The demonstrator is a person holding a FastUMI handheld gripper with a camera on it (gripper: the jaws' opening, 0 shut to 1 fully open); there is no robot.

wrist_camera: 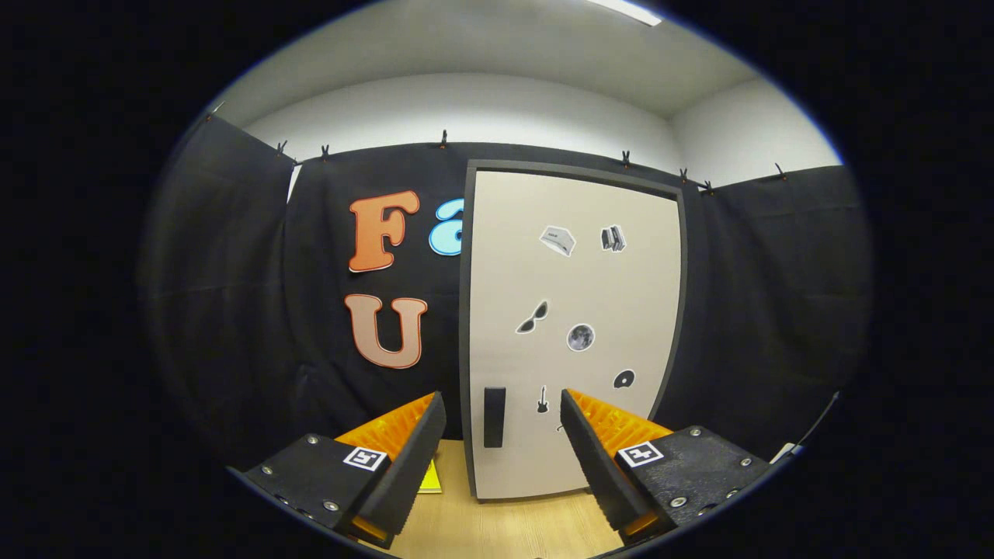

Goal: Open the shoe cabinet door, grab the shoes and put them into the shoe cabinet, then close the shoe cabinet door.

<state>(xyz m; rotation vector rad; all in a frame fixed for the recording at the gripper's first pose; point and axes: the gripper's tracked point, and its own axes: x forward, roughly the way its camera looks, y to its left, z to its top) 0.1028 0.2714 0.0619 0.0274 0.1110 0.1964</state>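
Observation:
The shoe cabinet (571,326) stands upright ahead of me on the wooden surface, its pale door shut inside a dark frame. Several small stickers dot the door. A black vertical handle (494,417) sits low on the door's left side. My gripper (503,423) is open, its orange-and-black fingers (411,442) spread wide, and the handle appears in the gap between them, some way beyond the tips. Nothing is held.
A yellow flat object (429,478) lies on the wooden table (497,528) beside the left finger, near the cabinet's left foot. Black cloth walls close in behind and on both sides. A cable (811,431) runs down at the far right.

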